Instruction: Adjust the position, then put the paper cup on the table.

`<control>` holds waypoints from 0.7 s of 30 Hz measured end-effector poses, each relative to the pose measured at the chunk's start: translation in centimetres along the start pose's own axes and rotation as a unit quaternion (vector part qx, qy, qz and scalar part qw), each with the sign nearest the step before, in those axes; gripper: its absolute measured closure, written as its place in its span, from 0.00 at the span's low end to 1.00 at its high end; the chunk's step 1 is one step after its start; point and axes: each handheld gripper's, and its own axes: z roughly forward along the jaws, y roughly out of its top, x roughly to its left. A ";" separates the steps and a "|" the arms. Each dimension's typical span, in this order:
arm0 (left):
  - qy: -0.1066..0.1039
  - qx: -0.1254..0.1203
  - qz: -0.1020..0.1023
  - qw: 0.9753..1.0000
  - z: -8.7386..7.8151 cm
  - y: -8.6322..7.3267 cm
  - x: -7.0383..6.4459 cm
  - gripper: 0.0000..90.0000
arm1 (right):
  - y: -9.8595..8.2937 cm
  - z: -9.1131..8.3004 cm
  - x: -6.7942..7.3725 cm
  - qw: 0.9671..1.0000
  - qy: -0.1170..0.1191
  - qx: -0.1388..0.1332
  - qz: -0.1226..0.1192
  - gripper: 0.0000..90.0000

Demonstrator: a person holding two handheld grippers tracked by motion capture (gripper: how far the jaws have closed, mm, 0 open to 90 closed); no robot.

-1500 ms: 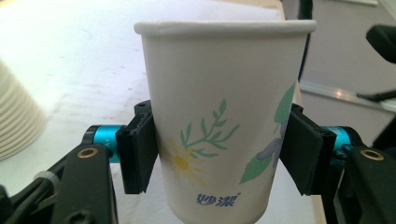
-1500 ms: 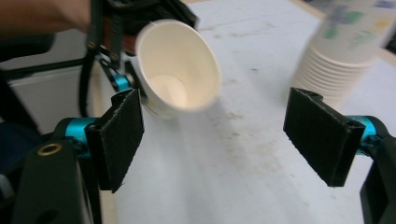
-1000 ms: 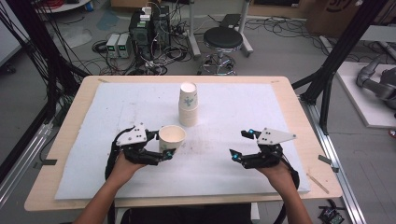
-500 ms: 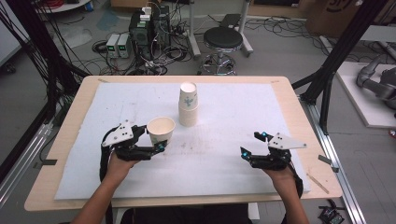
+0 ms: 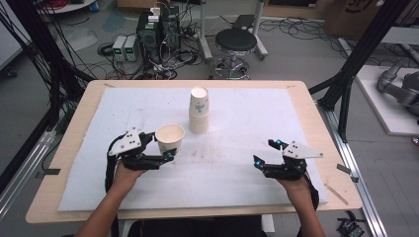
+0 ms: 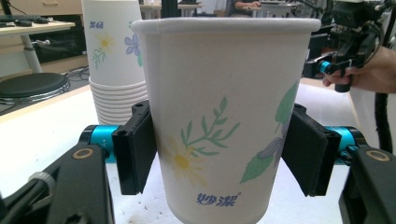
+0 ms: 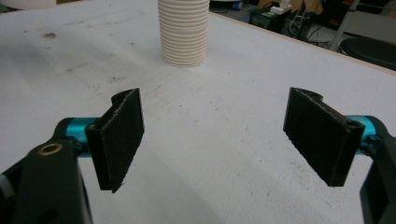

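Black fingers (image 7: 122, 137), cyan-blue joints

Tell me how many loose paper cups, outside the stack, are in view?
1: the single cup sits between the left claw's jaws, beside the stack. Nested cups in the stack can't be counted exactly.

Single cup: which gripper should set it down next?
Left. The left gripper has its jaws on both sides of the single cup, beside the cup stack. The right gripper is open and apart from it.

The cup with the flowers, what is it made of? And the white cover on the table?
The cup looks like matte paper: rolled rim, printed flowers. The white cover seems soft foam or felt, though that is hard to tell; it is dull, faintly textured and smudged.
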 end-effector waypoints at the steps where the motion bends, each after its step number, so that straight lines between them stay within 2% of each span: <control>1: 0.006 0.002 0.002 1.000 0.0 0.0 0.1 0.36 | -0.1 0.1 -0.1 1.000 0.002 0.003 0.001 0.23; 3: 0.036 0.003 0.019 0.999 -0.4 0.1 0.5 0.36 | -0.1 0.1 0.0 1.000 0.002 0.003 0.002 0.23; 7: 0.051 -0.007 0.017 0.999 -0.7 0.3 1.2 0.36 | -0.1 0.1 0.0 1.000 0.005 -0.001 0.005 0.23; 9: 0.071 -0.004 0.016 0.997 -1.1 0.6 2.3 0.36 | -0.1 0.2 -0.1 1.000 0.006 -0.003 0.006 0.23; 10: 0.071 -0.004 0.016 0.997 -1.1 0.6 2.3 0.36 | -0.1 0.2 -0.1 1.000 0.006 -0.003 0.006 0.23; 12: 0.087 -0.006 0.012 0.996 -1.3 0.6 2.9 0.36 | -0.1 0.2 0.0 1.000 0.007 -0.002 0.007 0.23; 14: 0.114 -0.009 0.007 0.993 -1.5 0.7 3.6 0.35 | 0.0 0.3 -0.1 1.000 0.010 -0.003 0.006 0.23; 15: 0.132 -0.025 -0.005 0.991 -1.5 0.6 4.2 0.35 | 0.0 0.4 -0.1 1.000 0.010 -0.004 0.005 0.23; 16: 0.132 -0.025 -0.005 0.991 -1.5 0.6 4.2 0.35 | 0.0 0.4 -0.1 1.000 0.010 -0.004 0.005 0.23; 18: 0.146 -0.039 -0.022 0.988 -1.5 0.4 4.9 0.35 | 0.0 0.4 0.0 1.000 0.012 -0.004 0.007 0.23; 19: 0.164 -0.036 -0.027 0.985 -1.2 0.2 5.4 0.35 | -0.1 0.4 0.0 1.000 0.014 -0.003 0.004 0.23; 21: 0.177 -0.040 -0.039 0.983 -0.9 -0.1 5.8 0.35 | -0.1 0.3 0.1 1.000 0.015 -0.002 0.006 0.23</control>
